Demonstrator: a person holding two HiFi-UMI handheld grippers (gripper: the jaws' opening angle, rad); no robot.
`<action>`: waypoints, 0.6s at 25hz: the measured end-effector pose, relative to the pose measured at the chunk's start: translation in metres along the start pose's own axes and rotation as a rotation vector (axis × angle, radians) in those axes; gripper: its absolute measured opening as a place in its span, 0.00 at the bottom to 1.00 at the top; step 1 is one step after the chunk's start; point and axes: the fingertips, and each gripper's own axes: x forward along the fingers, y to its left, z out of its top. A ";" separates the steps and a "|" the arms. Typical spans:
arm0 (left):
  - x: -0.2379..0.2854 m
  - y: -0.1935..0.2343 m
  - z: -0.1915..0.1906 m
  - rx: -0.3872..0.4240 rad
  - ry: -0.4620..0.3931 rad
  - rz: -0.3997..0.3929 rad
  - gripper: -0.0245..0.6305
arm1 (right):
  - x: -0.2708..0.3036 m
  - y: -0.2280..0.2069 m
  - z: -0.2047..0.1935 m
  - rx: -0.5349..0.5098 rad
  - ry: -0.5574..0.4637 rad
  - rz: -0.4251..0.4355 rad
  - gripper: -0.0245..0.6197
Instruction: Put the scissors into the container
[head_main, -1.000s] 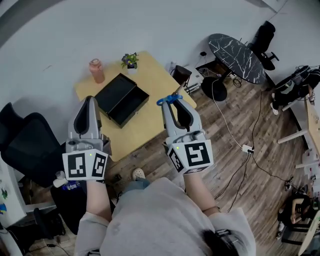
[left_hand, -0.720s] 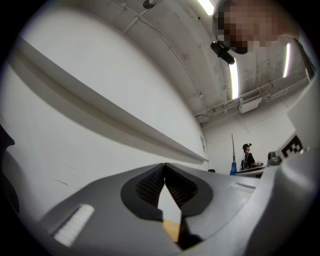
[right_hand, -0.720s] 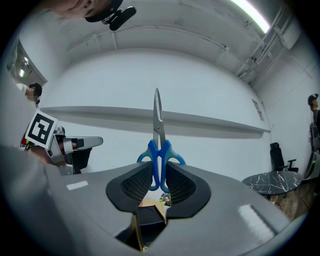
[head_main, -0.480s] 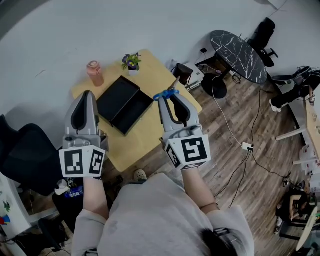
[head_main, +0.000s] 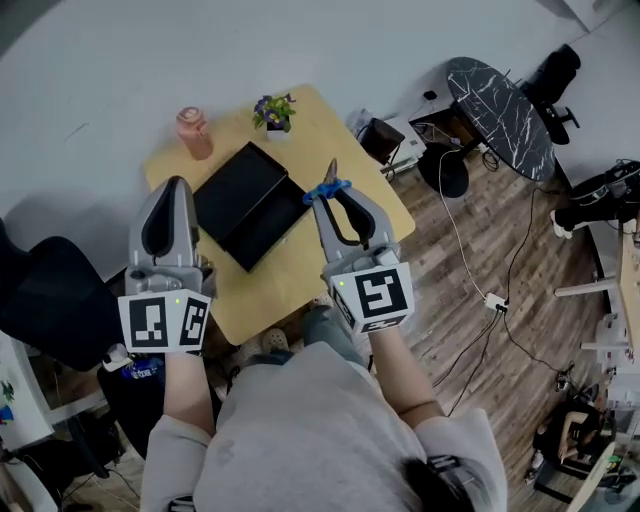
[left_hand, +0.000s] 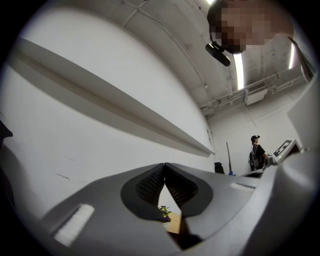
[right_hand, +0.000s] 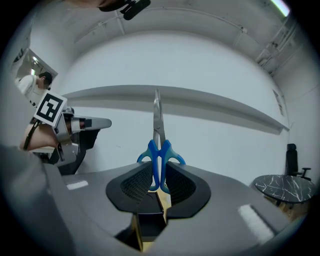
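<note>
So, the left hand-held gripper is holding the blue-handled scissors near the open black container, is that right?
Not quite: the right hand-held gripper holds the blue-handled scissors, as the right gripper view shows. The left hand-held gripper is shut on nothing. The open black container is indeed near.

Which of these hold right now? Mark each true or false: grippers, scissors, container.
1. The right gripper is shut on the scissors at their blue handles. True.
2. The left gripper holds the pink bottle. False: its jaws are together with nothing between them, and the pink bottle stands on the table.
3. The scissors lie inside the container. False: they are in the right gripper's jaws.
4. The container is open. True.
</note>
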 end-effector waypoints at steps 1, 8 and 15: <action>0.004 0.002 -0.001 0.005 0.001 0.014 0.13 | 0.006 -0.002 -0.005 -0.014 0.015 0.023 0.17; 0.022 0.009 -0.009 0.033 0.013 0.128 0.13 | 0.049 -0.007 -0.039 -0.126 0.086 0.217 0.17; 0.020 0.020 -0.020 0.040 0.030 0.266 0.13 | 0.075 0.003 -0.071 -0.279 0.128 0.423 0.17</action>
